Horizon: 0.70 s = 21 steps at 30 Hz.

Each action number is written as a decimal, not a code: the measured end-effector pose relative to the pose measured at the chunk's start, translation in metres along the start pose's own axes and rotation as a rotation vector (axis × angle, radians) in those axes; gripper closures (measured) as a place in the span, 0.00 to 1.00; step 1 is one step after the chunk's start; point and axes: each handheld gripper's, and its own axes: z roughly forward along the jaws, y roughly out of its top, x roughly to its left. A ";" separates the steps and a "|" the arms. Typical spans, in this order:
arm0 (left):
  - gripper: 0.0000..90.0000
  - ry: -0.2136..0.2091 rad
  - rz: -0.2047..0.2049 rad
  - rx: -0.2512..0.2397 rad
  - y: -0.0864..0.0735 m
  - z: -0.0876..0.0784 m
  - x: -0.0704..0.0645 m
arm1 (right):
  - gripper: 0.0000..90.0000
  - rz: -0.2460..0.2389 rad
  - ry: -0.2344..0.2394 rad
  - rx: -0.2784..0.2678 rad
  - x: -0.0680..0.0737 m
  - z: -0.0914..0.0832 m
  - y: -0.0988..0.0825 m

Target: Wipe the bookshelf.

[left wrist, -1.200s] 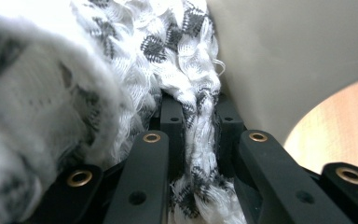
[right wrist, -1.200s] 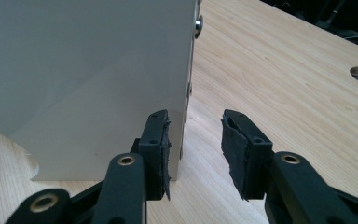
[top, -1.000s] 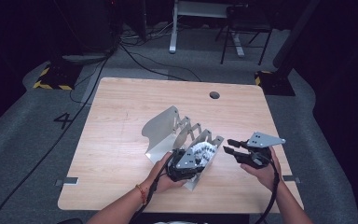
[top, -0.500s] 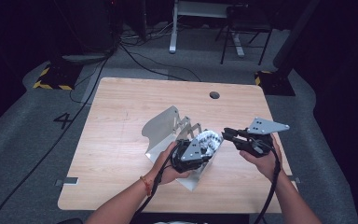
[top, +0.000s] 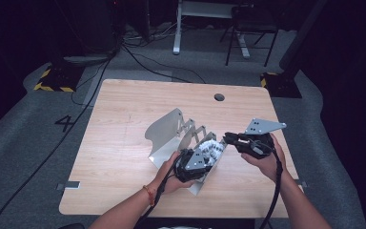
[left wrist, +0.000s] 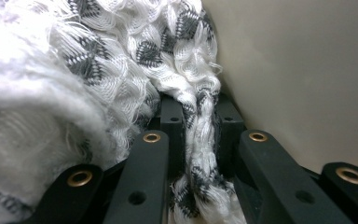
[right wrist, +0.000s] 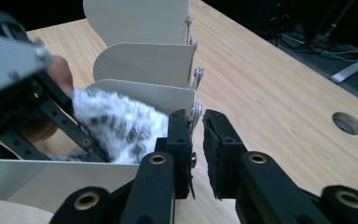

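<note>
Left gripper (top: pixel 208 155) jaws pinching knit cloth (left wrist: pixel 121 70), stuffing it into slot of folding divider rack (top: pixel 167 131) on tabletop (top: pixel 124 119). Right gripper (right wrist: pixel 196 135) jaws just been closing, nearly together around rack's hinge edge. Next probably: steady rack, push cloth deeper.

The cloth (left wrist: pixel 121 70) is white with a dark grey diamond-like pattern woven in. The divider rack (top: pixel 167 131) is plain pale beige-grey, and the table (top: pixel 124 124) is light wood grain with a dark round hole (top: pixel 219 97).
</note>
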 end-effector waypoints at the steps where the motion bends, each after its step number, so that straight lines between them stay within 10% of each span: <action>1: 0.88 -0.005 -0.002 0.012 -0.003 0.002 0.000 | 0.91 0.002 -0.001 0.006 0.000 0.001 0.001; 13: 0.88 -0.063 -0.038 0.124 -0.030 0.023 0.000 | 0.99 -0.017 0.030 0.051 -0.002 0.009 0.006; 21: 0.88 -0.025 -0.024 0.157 -0.035 0.025 0.004 | 1.00 -0.037 0.004 0.062 -0.001 0.009 0.007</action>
